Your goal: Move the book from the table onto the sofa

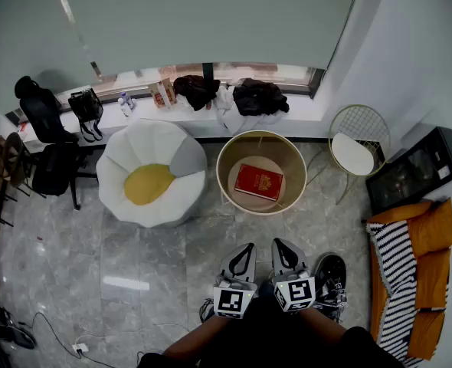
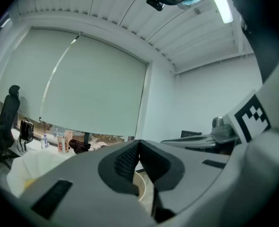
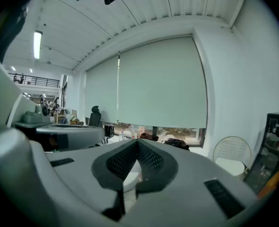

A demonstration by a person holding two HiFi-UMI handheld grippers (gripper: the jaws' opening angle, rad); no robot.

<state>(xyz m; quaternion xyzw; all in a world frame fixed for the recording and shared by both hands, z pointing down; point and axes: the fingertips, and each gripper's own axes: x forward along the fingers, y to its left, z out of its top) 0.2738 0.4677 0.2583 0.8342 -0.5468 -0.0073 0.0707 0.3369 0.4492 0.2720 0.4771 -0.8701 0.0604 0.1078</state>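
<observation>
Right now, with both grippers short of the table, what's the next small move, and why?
Probably ease the right gripper forward toward the red book, opening its jaws on the way. Both it and the left gripper are shut, empty and short of the round table where the book lies flat.

The gold print on the red book (image 1: 259,182) is too small to read.

One book (image 1: 258,182), one round table (image 1: 220,173), one white armchair (image 1: 126,150), one orange sofa (image 1: 434,228), two claws: left claw (image 1: 246,247), right claw (image 1: 280,242).
</observation>
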